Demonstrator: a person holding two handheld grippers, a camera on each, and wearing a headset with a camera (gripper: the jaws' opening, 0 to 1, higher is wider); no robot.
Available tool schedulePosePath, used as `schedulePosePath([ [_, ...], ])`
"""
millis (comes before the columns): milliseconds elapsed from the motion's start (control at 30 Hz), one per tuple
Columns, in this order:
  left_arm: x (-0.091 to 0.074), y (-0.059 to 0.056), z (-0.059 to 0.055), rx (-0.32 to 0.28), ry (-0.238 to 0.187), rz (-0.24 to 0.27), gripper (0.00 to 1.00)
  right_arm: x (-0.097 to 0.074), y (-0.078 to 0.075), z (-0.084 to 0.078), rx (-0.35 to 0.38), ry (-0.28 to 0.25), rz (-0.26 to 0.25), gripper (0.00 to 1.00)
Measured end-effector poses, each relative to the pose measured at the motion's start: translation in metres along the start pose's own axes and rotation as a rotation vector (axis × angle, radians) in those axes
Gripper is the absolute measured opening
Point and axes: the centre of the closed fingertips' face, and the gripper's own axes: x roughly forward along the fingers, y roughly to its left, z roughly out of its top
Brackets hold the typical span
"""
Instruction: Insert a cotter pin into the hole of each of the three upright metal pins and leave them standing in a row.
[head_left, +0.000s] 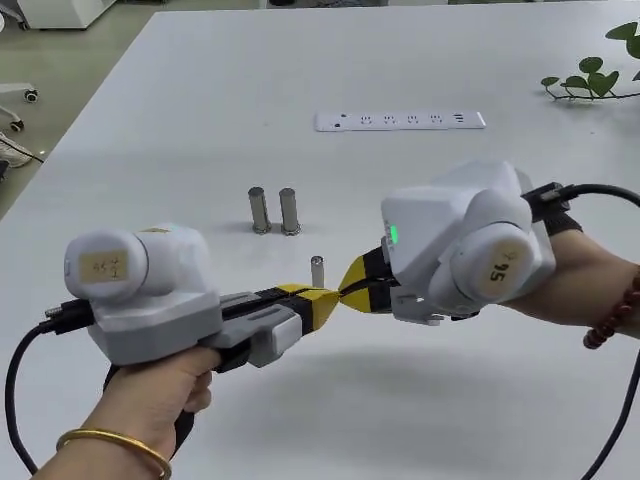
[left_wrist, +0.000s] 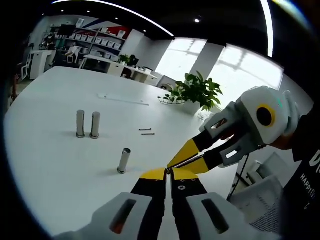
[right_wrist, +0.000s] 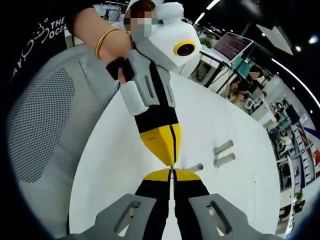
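Observation:
Two upright metal pins (head_left: 259, 210) (head_left: 289, 210) stand side by side, and a third pin (head_left: 317, 270) stands alone nearer to me. My left gripper (head_left: 330, 297) and right gripper (head_left: 352, 285) meet tip to tip just in front of the lone pin. Both are shut, and a thin cotter pin (left_wrist: 187, 161) bridges the two tips, so each seems to pinch one end. In the right gripper view the cotter pin (right_wrist: 171, 170) is a short sliver between the yellow tips. Two more cotter pins (left_wrist: 145, 132) lie on the table beyond the upright pins (left_wrist: 80, 123).
A white power strip (head_left: 400, 121) lies across the far middle of the white table (head_left: 200, 90). A green plant (head_left: 590, 80) sits at the far right edge. A mesh chair (right_wrist: 45, 130) stands beside the table.

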Motion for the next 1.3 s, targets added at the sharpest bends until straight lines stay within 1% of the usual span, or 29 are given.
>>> schedulePosePath([
  [67,0.0,0.0,0.0,0.011,-0.002,-0.001,0.0,0.001,-0.001,0.0,0.011,0.0,0.001,0.0],
  [100,0.0,0.0,-0.001,0.018,0.0,-0.004,0.0,0.001,0.0,-0.001,0.031,0.0,0.009,0.0],
  [267,0.0,0.0,-0.001,0.037,-0.003,-0.01,0.0,0.002,0.0,-0.002,0.055,-0.013,0.01,0.0],
  [367,0.001,0.0,0.001,0.067,-0.01,-0.011,0.0,0.003,0.0,-0.003,0.055,-0.011,0.005,0.0],
  [400,0.001,-0.001,0.003,0.073,-0.02,-0.016,0.0,0.003,-0.001,-0.005,0.053,-0.007,0.0,0.0],
  [467,0.001,-0.003,0.004,0.081,-0.021,-0.032,0.0,0.005,-0.003,-0.009,0.073,0.002,-0.006,0.01],
  [500,0.001,-0.003,0.004,0.085,-0.022,-0.032,0.0,0.005,-0.004,-0.01,0.09,-0.004,-0.012,0.02],
  [567,0.001,-0.001,0.002,0.112,-0.008,-0.026,0.0,0.006,-0.003,-0.011,0.159,-0.031,-0.003,0.03],
  [667,0.0,-0.002,0.002,0.127,-0.009,-0.035,0.0,0.005,-0.001,-0.012,0.287,-0.079,0.026,0.04],
  [733,-0.001,-0.002,0.002,0.15,-0.011,-0.037,0.0,0.004,0.0,-0.013,0.36,-0.11,0.044,0.04],
  [800,-0.001,0.0,0.002,0.167,-0.005,-0.038,0.0,0.001,-0.001,-0.014,0.416,-0.138,0.047,0.04],
  [867,-0.002,0.001,0.001,0.183,0.0,-0.045,0.0,-0.001,-0.002,-0.014,0.454,-0.161,0.054,0.04],
  [933,-0.003,0.001,-0.001,0.199,0.001,-0.053,0.0,-0.002,-0.006,-0.016,0.51,-0.189,0.063,0.04],
  [1000,-0.004,0.003,-0.002,0.212,0.005,-0.055,0.0,-0.005,-0.003,-0.014,0.556,-0.22,0.08,0.04],
  [1067,-0.005,0.002,-0.003,0.227,0.007,-0.063,0.0,-0.007,-0.001,-0.013,0.599,-0.245,0.097,0.05],
  [1133,-0.006,-0.001,-0.005,0.245,0.006,-0.087,0.0,-0.008,0.003,-0.011,0.628,-0.268,0.119,0.05],
  [1200,-0.007,-0.005,-0.006,0.262,0.007,-0.11,0.0,-0.009,0.005,-0.011,0.641,-0.281,0.134,0.06],
  [1300,-0.008,-0.009,-0.007,0.279,0.008,-0.134,0.0,-0.011,0.012,-0.008,0.666,-0.309,0.174,0.06],
])
